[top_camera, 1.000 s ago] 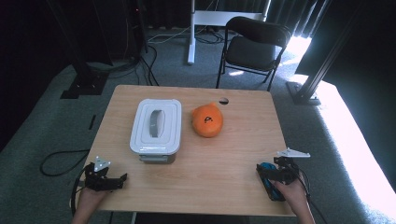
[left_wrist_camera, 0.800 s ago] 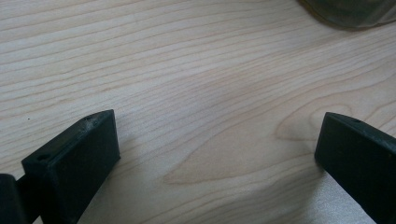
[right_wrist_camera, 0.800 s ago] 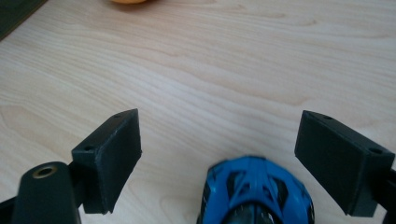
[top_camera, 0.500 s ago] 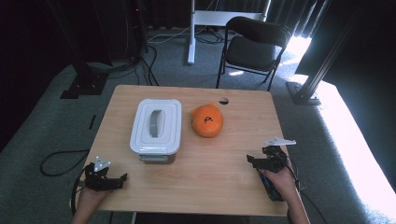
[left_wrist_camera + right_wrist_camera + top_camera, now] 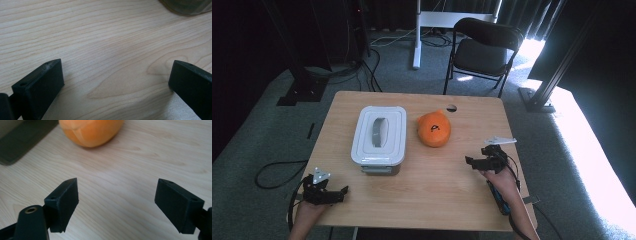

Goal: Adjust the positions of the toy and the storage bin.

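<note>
- orange toy (image 5: 434,129) sits mid-counter (image 5: 437,190), just beside a white lidded box (image 5: 379,134).
- right claw (image 5: 477,161) near it, jaws wide, empty.
- left claw (image 5: 337,192) at the near-left corner, wide open, empty.

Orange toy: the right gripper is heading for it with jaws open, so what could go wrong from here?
1. The orange toy is rounded and may roll or slip from the right gripper as its jaws close.
2. The box sits close beside the toy; a wide approach could bump it.
3. A push could send the toy toward the table hole.
</note>
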Demonstrator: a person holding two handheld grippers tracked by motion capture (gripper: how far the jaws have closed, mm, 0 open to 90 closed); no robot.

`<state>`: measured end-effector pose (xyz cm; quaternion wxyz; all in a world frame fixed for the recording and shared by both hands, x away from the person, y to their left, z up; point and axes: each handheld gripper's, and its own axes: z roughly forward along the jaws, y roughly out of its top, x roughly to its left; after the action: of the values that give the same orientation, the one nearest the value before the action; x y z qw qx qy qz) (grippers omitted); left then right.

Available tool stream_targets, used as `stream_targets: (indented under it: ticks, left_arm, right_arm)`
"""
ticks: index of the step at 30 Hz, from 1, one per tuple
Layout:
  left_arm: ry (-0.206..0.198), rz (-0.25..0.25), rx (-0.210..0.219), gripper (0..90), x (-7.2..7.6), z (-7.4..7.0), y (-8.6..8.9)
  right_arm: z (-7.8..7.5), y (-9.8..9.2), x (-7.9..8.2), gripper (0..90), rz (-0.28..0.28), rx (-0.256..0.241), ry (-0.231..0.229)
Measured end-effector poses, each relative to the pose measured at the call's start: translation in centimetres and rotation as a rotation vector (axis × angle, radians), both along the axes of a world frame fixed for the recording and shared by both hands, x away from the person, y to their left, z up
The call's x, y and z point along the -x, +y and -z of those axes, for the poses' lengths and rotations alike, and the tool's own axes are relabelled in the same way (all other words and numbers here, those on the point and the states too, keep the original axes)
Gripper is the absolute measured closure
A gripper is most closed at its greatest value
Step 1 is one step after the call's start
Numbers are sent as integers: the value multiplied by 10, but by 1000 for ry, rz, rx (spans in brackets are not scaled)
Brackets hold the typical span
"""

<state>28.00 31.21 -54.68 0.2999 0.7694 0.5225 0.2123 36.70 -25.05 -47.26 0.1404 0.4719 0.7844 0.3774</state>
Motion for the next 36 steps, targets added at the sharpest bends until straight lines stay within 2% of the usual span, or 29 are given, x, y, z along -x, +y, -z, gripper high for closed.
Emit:
stream_targets:
  ticks: [7, 14, 18, 19, 23, 27, 30, 32, 36]
  left_arm:
    - [0, 3, 0, 2, 0, 0, 0]
    - [0, 5, 0, 2, 0, 0, 0]
    - [0, 7, 0, 2, 0, 0, 0]
    - [0, 7, 0, 2, 0, 0, 0]
    - [0, 7, 0, 2, 0, 0, 0]
    - [-1, 7, 0, 2, 0, 0, 0]
    - [0, 7, 0, 2, 0, 0, 0]
    - [0, 7, 0, 2, 0, 0, 0]
    - [0, 8, 0, 2, 0, 0, 0]
  right_arm:
    - [-2, 17, -15, 185, -16, -14, -17]
    - [2, 33, -29, 186, -32, -8, -4]
    - [4, 42, -37, 202, -43, 9, -5]
    - [5, 45, -39, 206, -44, 25, -16]
    - [8, 51, -46, 206, -59, 58, -9]
    - [10, 56, -53, 220, -62, 58, 0]
    - [11, 58, -57, 227, -63, 48, -7]
    - [10, 60, -60, 229, -75, 47, -29]
    - [8, 63, -68, 230, -73, 73, -33]
